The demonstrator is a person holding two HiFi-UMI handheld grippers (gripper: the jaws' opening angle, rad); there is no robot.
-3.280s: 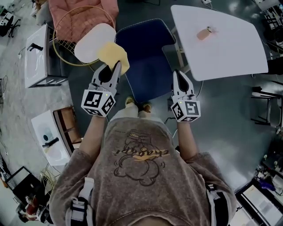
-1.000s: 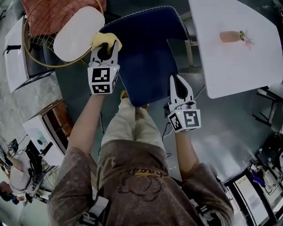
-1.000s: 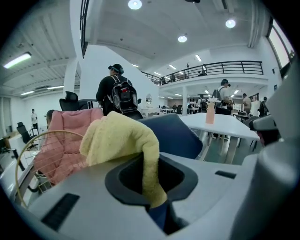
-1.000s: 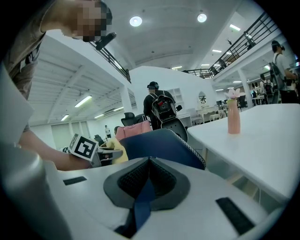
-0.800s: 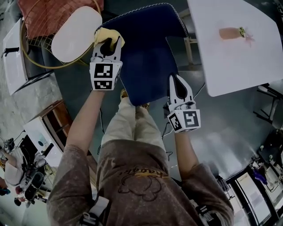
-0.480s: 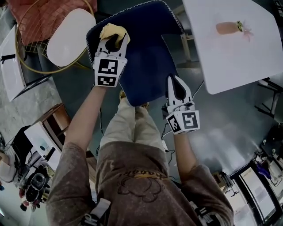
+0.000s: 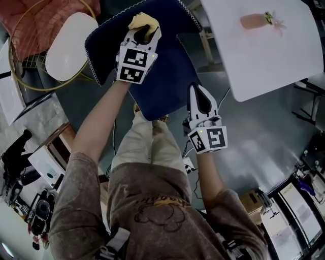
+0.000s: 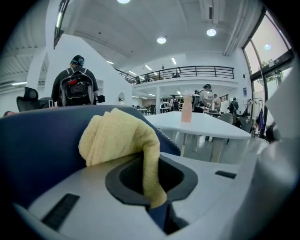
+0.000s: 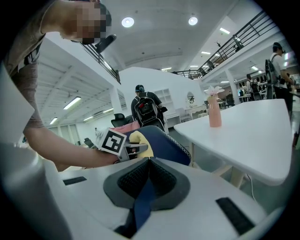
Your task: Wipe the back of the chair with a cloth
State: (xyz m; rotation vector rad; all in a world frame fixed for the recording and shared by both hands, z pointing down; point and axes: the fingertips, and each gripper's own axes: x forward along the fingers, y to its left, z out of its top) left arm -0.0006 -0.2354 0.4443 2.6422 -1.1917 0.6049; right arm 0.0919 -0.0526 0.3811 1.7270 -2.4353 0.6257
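In the head view the dark blue chair point(image 7: 162, 76) is seen from above, its back point(image 7: 109, 40) toward the top left. My left gripper point(image 7: 143, 31) is shut on a yellow cloth point(image 7: 143, 21) and presses it onto the upper part of the back. In the left gripper view the cloth point(image 8: 117, 138) bunches out of the shut jaws against the blue fabric point(image 8: 37, 150). My right gripper point(image 7: 196, 95) sits at the chair's right edge. In the right gripper view that gripper point(image 9: 148, 161) is shut on a fold of the chair's blue fabric point(image 9: 143, 201).
A white table point(image 7: 264, 56) with a pink bottle point(image 7: 252, 20) stands right of the chair. At left are a white oval seat point(image 7: 71, 44), a yellow hoop point(image 7: 20, 76) and a red cushion point(image 7: 35, 10). The person's legs point(image 7: 147, 147) stand at the chair's near edge.
My left gripper has slid the yellow cloth to the right and farther along the chair's back. The right gripper has kept its hold at the chair's edge.
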